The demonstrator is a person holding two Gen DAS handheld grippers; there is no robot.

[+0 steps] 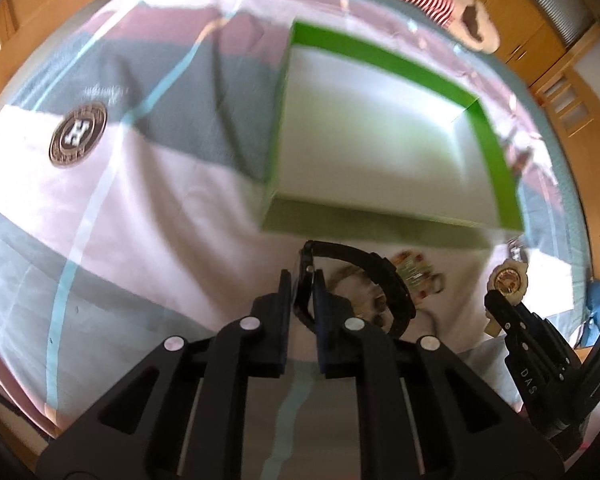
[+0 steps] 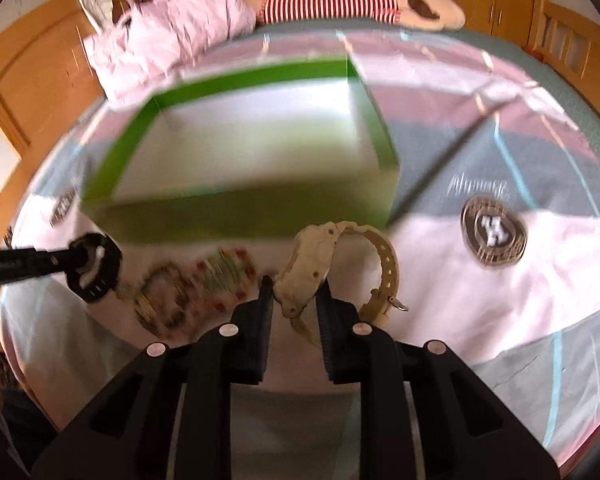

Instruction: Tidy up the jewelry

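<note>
Item: two watches, both gripped, both going to the box [image 1: 284, 120] standing open on the bed [image 1: 100, 208].

Left claw [image 1: 304, 280] is pinching the black watch [image 1: 356, 280] by its case, jaws narrow. Right claw [image 2: 294, 294] is clamping the cream watch [image 2: 312, 272], strap hanging free.

Handling advice: carry each clear over the near green wall before letting go (a dangling strap looks likely to snag it); release low.

Right view alone is showing the bracelets [image 2: 196, 292] left on the bed near the box, fairly whole; the left view is hiding them partly behind the black watch, and alone is showing the cream watch's face.
</note>
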